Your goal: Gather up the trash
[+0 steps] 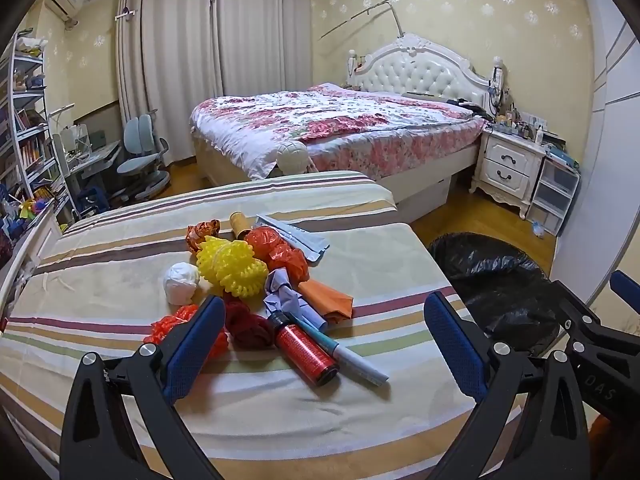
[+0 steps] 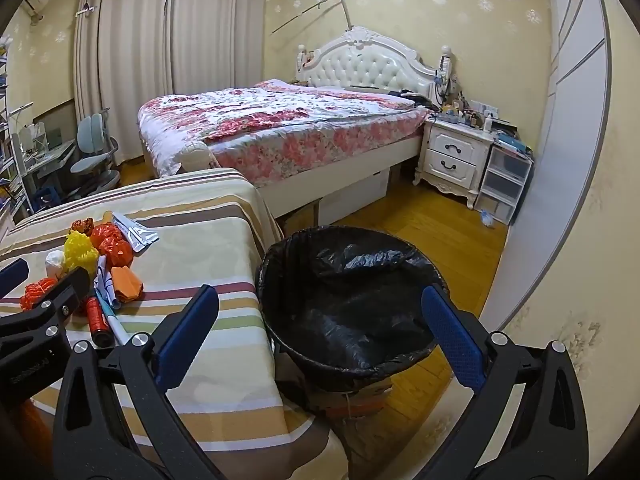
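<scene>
Trash pile (image 1: 256, 280): one, on striped cloth (image 1: 120, 280); bin (image 2: 352, 364): one; left gripper (image 1: 324, 344), right gripper (image 2: 320, 340): jaws wide, empty

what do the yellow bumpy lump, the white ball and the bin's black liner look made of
Yellow bumpy lump: probably soft plastic or foam netting, given its glossy ribbed bumps. White ball: likely crumpled paper or tissue, matte with creases. Black liner in the bin: thin plastic film, shiny and wrinkled.

You can read only one marking: the raised letters "DAS" on the black arm of the right gripper (image 1: 592, 312), seen at the right edge of your left wrist view. Print on the silver wrapper (image 1: 296, 238) and red can (image 1: 306, 354) is too small to read.
</scene>
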The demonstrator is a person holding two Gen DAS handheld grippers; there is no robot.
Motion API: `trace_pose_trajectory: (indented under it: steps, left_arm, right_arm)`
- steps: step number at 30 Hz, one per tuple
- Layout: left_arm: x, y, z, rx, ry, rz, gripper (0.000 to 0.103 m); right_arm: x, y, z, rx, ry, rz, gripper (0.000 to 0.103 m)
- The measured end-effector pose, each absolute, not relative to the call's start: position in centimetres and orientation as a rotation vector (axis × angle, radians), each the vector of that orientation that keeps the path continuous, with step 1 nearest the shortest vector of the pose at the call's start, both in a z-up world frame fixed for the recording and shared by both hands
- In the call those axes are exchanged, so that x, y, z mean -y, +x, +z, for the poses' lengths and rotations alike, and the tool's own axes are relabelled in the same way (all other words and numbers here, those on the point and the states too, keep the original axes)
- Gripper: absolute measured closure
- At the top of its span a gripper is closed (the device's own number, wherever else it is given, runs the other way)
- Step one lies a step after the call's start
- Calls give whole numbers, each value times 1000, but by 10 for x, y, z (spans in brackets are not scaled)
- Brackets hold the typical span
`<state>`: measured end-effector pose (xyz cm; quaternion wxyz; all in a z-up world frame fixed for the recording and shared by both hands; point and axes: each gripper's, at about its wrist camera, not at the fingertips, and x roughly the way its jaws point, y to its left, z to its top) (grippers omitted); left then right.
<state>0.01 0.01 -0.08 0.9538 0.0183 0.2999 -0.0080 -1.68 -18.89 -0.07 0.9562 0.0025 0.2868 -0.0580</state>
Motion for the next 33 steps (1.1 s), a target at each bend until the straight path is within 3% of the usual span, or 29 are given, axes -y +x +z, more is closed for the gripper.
trace_pose_trajectory:
  steps: [33]
  left_arm:
    - [6, -4, -7, -616, 42, -16, 6]
  right_arm:
    - [193, -19, -2, -587, 8, -119, 4]
